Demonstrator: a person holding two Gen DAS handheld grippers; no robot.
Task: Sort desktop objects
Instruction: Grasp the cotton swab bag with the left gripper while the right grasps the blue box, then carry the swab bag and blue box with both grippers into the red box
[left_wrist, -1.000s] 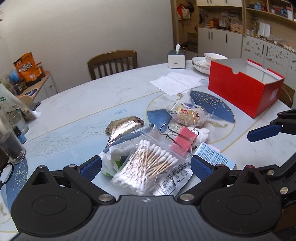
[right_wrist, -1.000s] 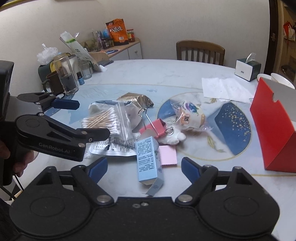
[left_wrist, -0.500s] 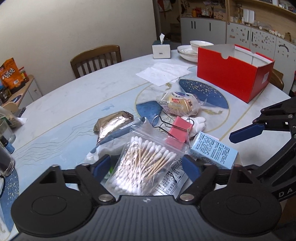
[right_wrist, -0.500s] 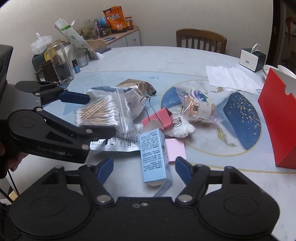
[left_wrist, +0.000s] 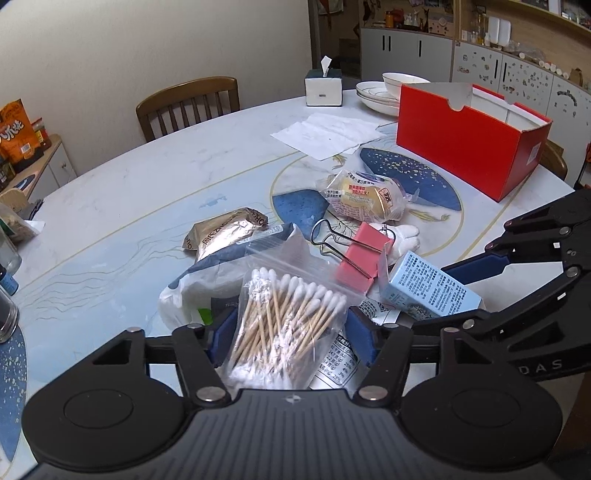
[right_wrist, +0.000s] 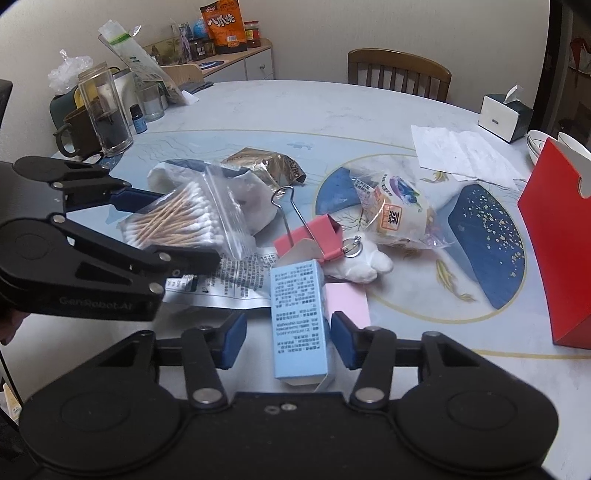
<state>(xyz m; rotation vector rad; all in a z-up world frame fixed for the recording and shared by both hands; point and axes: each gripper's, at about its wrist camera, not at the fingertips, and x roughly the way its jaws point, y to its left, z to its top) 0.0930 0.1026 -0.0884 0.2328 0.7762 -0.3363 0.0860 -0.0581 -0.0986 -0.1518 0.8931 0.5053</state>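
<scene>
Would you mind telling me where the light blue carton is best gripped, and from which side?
Grip the light blue carton across its long narrow sides, coming from its near end: it lies flat, lengthwise between the closing jaws of the right gripper.

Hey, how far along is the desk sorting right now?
Nothing looks sorted yet. In hand: the left gripper is closing around the cotton swab bag, the right gripper around the light blue carton. Left on the table: pink binder clip, gold foil packet, wrapped bun.
</scene>
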